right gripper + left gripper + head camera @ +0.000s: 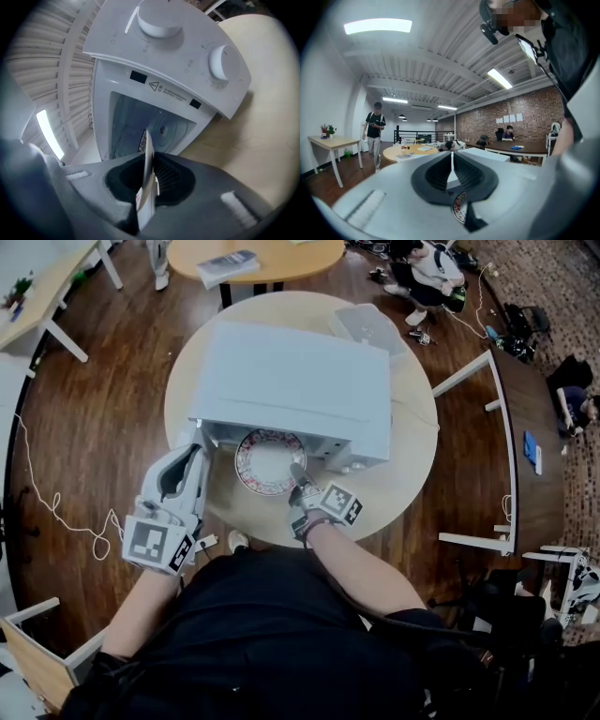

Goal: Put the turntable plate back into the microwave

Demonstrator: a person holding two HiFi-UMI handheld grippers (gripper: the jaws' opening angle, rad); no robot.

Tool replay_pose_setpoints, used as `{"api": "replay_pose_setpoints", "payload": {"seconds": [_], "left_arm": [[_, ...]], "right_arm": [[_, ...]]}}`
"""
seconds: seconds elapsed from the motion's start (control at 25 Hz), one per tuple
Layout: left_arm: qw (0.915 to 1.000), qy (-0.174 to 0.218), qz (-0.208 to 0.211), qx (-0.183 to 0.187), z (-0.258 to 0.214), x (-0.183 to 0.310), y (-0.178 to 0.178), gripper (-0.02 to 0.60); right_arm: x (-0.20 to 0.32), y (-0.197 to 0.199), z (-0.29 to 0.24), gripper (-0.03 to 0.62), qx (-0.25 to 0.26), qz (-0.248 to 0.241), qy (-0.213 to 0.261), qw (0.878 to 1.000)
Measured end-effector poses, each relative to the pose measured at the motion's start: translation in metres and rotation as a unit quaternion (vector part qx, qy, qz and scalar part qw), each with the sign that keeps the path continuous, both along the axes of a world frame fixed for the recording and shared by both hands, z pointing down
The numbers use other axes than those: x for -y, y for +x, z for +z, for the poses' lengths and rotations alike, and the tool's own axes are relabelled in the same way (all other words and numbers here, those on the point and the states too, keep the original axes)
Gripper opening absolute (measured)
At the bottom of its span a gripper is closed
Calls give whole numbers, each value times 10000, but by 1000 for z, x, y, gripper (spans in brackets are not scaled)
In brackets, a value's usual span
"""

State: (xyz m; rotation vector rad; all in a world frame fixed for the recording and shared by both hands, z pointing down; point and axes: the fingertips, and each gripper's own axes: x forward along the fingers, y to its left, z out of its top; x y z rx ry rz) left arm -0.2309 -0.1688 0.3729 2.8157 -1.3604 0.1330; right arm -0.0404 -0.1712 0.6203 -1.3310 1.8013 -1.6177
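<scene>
A white microwave [291, 381] stands on a round wooden table [412, 465], its front facing me. The turntable plate [267, 463], white with a red patterned rim, lies level and half inside the cavity opening. My right gripper [298, 474] is shut on the plate's near rim. In the right gripper view the plate [148, 140] shows edge-on between the jaws of the right gripper [149, 161], pointing into the open cavity [154, 122]. My left gripper [199, 444] is at the microwave's left front corner, shut on the thin white door [200, 434]. That door [452, 164] shows as a thin strip in the left gripper [452, 173].
A clear plastic box [370, 324] sits on the table behind the microwave. Another round table [272, 254] with a book stands beyond. A long desk [525, 446] is at the right. People sit on the floor at the back right. A person [374, 129] stands across the room.
</scene>
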Motion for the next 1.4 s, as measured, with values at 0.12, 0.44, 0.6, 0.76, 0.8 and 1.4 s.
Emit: {"api": "replay_pose_setpoints", "payload": {"seconds": [0.12, 0.44, 0.6, 0.76, 0.8, 1.4], "left_arm": [[10000, 62, -10, 39, -3, 4, 3, 16], [10000, 23, -33, 57, -1, 10, 4, 15], [9999, -42, -81, 70, 1, 14, 0, 15], [9999, -69, -93, 81, 4, 15, 1, 15], [9999, -77, -92, 77, 4, 15, 2, 15], [9997, -166, -160, 114, 10, 25, 3, 15]], "right_arm": [[5, 0, 1, 28, 19, 23, 1, 10000], [17, -3, 7, 28, 77, 121, -53, 9999], [24, -4, 10, 28, 92, 173, -87, 9998], [28, -2, 12, 28, 117, 238, -117, 9996], [28, -1, 12, 28, 126, 257, -127, 9995], [52, -3, 18, 28, 195, 443, -198, 9986]]}}
